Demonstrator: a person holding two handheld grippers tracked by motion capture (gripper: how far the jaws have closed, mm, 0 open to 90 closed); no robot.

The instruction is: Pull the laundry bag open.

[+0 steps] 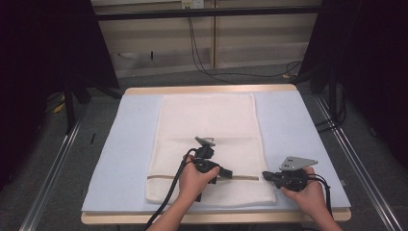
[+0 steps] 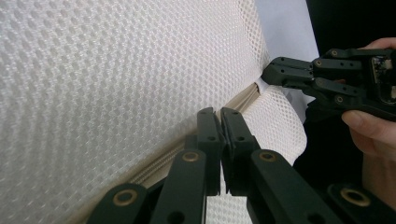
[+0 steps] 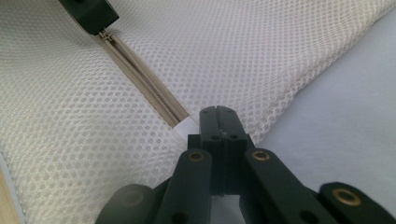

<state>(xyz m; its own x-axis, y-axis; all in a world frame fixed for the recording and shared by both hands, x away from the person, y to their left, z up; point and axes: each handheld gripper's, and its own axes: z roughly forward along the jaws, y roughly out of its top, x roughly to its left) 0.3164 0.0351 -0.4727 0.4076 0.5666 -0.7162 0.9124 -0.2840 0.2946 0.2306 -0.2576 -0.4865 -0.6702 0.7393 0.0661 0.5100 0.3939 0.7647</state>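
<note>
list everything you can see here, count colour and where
mesh bag: one, white, flat along the middle of the mat
zipper: one, beige, across the bag near its front end
mat: one, pale blue, covering the table
table: one, light wood, edge showing beyond the mat
cables: several, black, on the floor behind the table
left gripper: one, black, shut, on the zipper line
right gripper: one, black, shut at the zipper's right end
hands: two, at the near edge
</note>
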